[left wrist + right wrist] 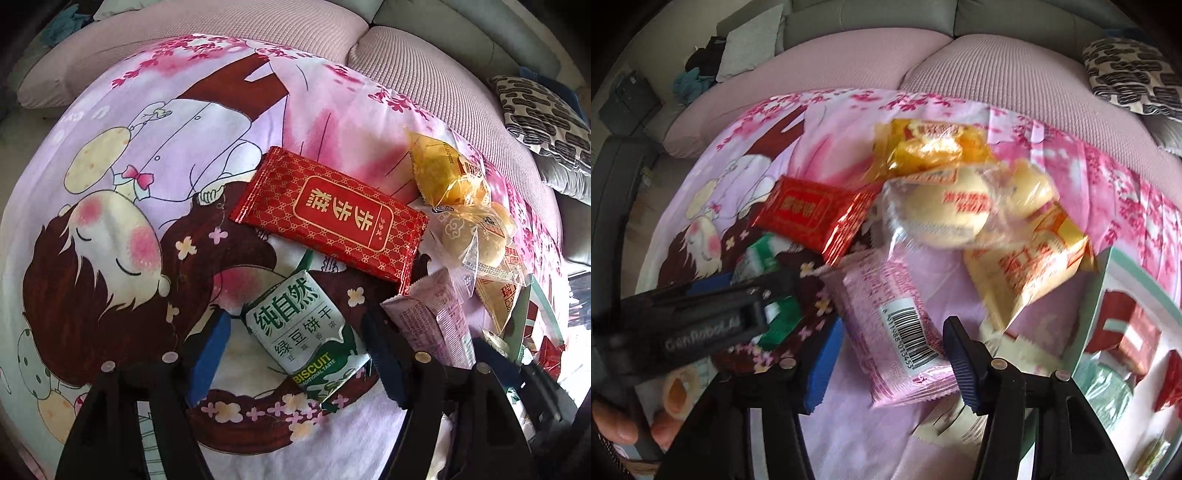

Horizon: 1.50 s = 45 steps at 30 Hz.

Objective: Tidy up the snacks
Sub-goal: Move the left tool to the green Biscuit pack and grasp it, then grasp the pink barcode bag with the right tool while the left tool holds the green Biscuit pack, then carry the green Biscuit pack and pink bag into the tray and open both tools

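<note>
The left tongs point(299, 354) point steeply down, filling the lower part of the left wrist view. Their blue pads point(208, 360) stand apart and press on nothing. In the right wrist view the left tongs show again at the lower left point(783, 295), with the person's fingers point(617, 430) around the handle. The right tongs point(892, 365) also point down, their pads point(822, 365) apart.

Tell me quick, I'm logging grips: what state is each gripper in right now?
Left gripper: open, green biscuit packet between the jaws, not clamped.
Right gripper: open, pink packet between the jaws, not clamped.
</note>
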### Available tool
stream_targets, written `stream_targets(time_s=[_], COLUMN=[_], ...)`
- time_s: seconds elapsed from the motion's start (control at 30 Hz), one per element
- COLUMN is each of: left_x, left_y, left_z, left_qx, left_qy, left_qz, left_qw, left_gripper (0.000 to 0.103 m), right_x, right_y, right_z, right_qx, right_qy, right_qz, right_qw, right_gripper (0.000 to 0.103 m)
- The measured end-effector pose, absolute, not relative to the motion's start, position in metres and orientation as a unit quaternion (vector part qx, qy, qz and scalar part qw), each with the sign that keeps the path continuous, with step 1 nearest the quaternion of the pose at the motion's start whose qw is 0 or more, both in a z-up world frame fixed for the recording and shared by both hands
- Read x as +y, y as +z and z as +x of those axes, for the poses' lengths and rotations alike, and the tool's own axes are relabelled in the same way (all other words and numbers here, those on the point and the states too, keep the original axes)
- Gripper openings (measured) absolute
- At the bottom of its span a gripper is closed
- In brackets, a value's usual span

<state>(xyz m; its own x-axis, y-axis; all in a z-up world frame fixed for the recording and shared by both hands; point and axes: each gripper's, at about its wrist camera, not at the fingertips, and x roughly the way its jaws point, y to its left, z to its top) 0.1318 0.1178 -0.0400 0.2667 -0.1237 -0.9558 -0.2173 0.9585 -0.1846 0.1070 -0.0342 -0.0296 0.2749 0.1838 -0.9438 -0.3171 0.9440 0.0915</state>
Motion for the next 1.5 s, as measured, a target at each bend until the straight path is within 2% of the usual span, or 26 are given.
stream_targets(time_s=[0.2,0.3,0.63,0.67,0.73,0.8,1.5], left_x=[0.115,0.11,0.097,0.097,0.096,0.095,0.069], left_y=[-0.042,-0.046,-0.047,-0.047,-0.046,-0.045,-0.009], left_z=[0.132,0.135,0.139,0.138,0.136,0.133,0.113], left_qx=[0.602,0.603,0.598,0.598,0.597,0.596,0.556], left_qy=[0.032,0.032,0.05,0.051,0.055,0.056,0.038], left_qz=[-0.135,-0.129,-0.094,-0.093,-0.091,-0.093,-0.074], left_qw=[0.786,0.787,0.794,0.794,0.795,0.796,0.827], left_gripper=[0.074,0.068,0.062,0.06,0.05,0.047,0.043], right_x=[-0.026,-0.025,-0.025,-0.027,-0.03,-0.032,-0.076], right_y=[-0.041,-0.045,-0.053,-0.052,-0.051,-0.049,-0.003], right_z=[0.101,0.102,0.103,0.102,0.1,0.098,0.063], right_qx=[0.589,0.589,0.583,0.581,0.579,0.576,0.542], right_qy=[0.152,0.149,0.139,0.138,0.137,0.134,0.121], right_qz=[-0.067,-0.062,-0.052,-0.048,-0.043,-0.042,0.021], right_qw=[0.791,0.792,0.799,0.8,0.803,0.806,0.832], right_gripper=[0.054,0.053,0.049,0.049,0.045,0.043,0.041])
